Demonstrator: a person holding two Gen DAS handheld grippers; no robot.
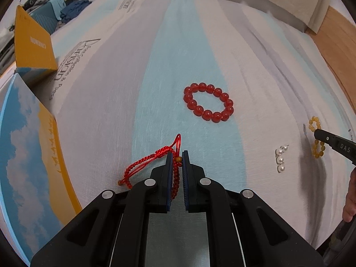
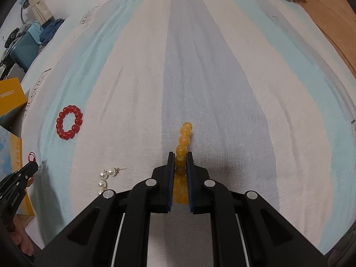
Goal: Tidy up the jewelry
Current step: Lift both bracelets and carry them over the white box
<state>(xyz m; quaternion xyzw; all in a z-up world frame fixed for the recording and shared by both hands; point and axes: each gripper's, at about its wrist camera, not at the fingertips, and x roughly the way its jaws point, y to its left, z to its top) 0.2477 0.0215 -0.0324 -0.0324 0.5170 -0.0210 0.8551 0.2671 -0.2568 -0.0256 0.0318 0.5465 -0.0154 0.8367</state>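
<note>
Evidently clamped for lifting off the bed — left tool on red cord bracelet, right tool on yellow bead bracelet — both likely box-bound.

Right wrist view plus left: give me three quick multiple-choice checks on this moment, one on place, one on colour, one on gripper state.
1. The pearl earrings lie between:
A. box and red cord
B. red bead bracelet and yellow bead bracelet
C. neither

2. The cord bracelet in the left hand-held gripper is:
A. red
B. yellow
C. white

3. The right hand-held gripper is:
A. wide open
B. shut on nothing
C. shut on yellow beads

Key: 1 B, the left view shows them between both; 2 A, red braid; 3 C, beads sit between its pads.
</note>
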